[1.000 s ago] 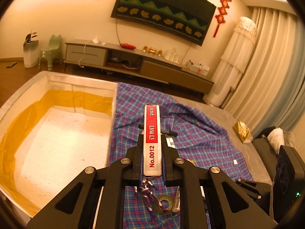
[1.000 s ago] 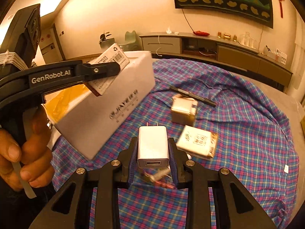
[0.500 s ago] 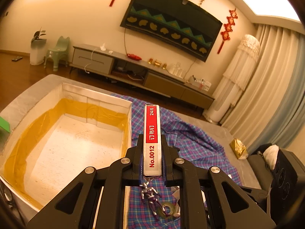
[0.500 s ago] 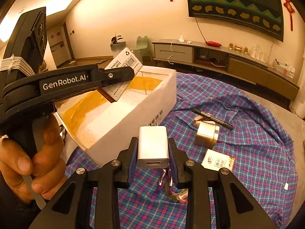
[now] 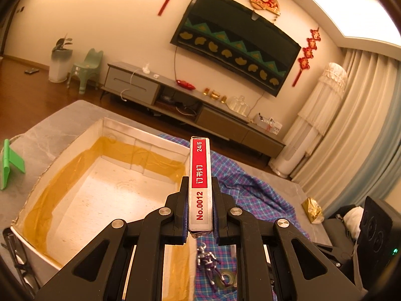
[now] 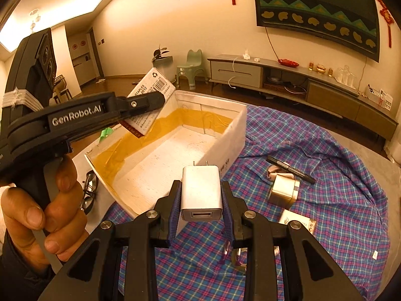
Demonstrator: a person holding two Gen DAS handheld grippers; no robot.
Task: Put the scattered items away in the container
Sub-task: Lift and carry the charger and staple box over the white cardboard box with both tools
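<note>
Cream walls under warm light. At twelve o'clock a dark wall panel (image 5: pixel 233 42) hangs above a long grey cabinet (image 5: pixel 195 105). Pale curtains (image 5: pixel 361 130) fall at three o'clock. A green chair (image 5: pixel 86 71) stands at ten o'clock on wooden floor (image 5: pixel 37 92).

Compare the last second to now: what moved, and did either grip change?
Both grippers rose and swung toward the white box; its open inside now fills more of each view. The left gripper stays clamped on the staple box, the right gripper on the white charger. Nothing was released. The pen and other items stay on the plaid cloth.
</note>
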